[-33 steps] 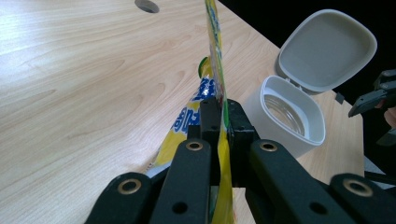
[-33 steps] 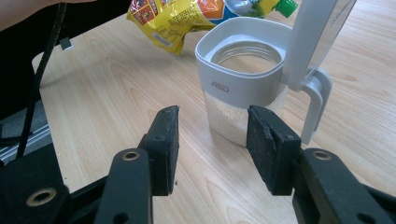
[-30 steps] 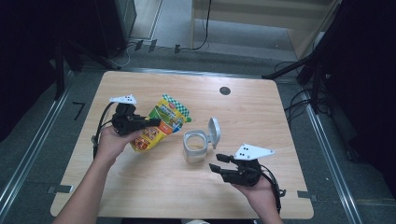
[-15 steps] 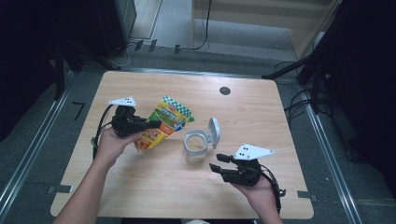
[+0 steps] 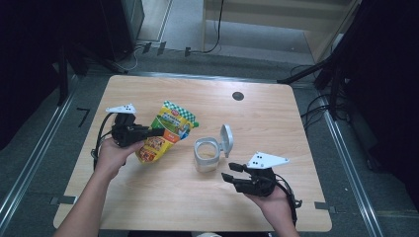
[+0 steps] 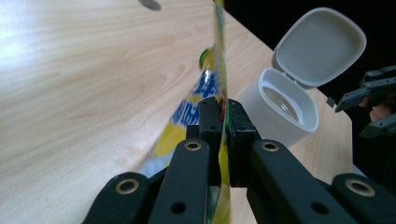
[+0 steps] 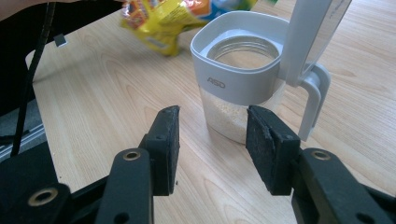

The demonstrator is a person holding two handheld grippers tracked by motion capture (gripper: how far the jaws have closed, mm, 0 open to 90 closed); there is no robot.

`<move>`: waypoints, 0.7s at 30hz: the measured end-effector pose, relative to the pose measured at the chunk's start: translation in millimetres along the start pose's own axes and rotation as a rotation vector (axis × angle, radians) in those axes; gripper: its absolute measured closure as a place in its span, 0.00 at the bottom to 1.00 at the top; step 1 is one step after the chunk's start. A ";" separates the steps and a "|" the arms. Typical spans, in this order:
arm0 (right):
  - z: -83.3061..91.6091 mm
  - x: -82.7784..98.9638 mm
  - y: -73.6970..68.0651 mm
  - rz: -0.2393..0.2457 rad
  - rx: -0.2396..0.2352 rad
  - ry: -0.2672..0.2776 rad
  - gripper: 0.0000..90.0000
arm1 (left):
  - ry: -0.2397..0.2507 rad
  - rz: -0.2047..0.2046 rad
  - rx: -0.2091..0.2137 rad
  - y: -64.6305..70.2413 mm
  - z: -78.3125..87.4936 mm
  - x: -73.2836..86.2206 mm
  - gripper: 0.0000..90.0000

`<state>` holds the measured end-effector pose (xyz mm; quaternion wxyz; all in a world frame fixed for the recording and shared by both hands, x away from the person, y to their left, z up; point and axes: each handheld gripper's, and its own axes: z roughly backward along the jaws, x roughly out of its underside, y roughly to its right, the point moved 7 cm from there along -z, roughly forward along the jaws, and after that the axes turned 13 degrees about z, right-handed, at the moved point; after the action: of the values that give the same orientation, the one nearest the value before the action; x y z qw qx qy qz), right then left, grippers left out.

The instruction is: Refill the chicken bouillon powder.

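The left gripper (image 5: 157,132) is clamped tight on the edge of the pouch (image 5: 165,131), holding it tilted just left of the jar (image 5: 206,154), off the table (image 5: 276,123). The jar's lid (image 5: 226,140) is flipped up, with pale grains inside. The right gripper (image 5: 230,173) sits just right of the jar, jaws partly apart with nothing between them, not touching it.

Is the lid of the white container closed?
No: in the right gripper view the container stands with its hinged lid flipped up, leaving the round mouth open.
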<state>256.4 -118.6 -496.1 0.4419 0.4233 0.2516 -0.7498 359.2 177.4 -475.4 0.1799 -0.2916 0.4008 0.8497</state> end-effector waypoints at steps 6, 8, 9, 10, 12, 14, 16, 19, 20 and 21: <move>-2.1 -0.5 -0.6 0.002 -0.002 -0.003 0.62 | -0.007 -0.013 0.008 4.1 -1.6 2.7 0.98; -2.8 -0.6 -1.0 0.006 -0.004 -0.006 0.62 | -0.011 -0.013 0.012 5.1 -2.4 3.0 0.98; -2.9 -0.6 -1.2 0.006 -0.005 -0.006 0.62 | -0.012 -0.013 0.015 5.7 -2.7 3.2 0.98; -2.9 -0.6 -1.2 0.006 -0.005 -0.006 0.62 | -0.012 -0.013 0.015 5.7 -2.7 3.2 0.98; -3.1 -0.8 -1.4 0.007 -0.006 -0.005 0.62 | -0.012 -0.016 0.020 7.0 -3.1 3.4 0.98; -3.3 -0.7 -1.6 0.004 -0.007 -0.004 0.62 | -0.008 -0.017 0.028 9.2 -3.1 2.8 0.98; -4.5 -2.6 -4.4 -0.003 -0.020 0.007 0.67 | 0.013 -0.028 0.032 13.2 -2.6 0.1 0.98; -9.6 -7.7 -10.2 -0.008 -0.025 0.022 0.74 | 0.034 -0.041 0.022 16.0 -3.0 -4.2 0.98; -9.6 -7.7 -10.2 -0.008 -0.025 0.022 0.74 | 0.034 -0.041 0.022 16.0 -3.0 -4.2 0.99; -16.5 -13.5 -15.6 -0.019 -0.034 0.041 0.80 | 0.039 -0.038 0.013 17.6 -3.9 -8.1 0.99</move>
<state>253.0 -92.6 -493.0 0.4365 0.4286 0.2777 -0.7407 357.2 162.9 -462.1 0.1899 -0.3147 0.4044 0.8375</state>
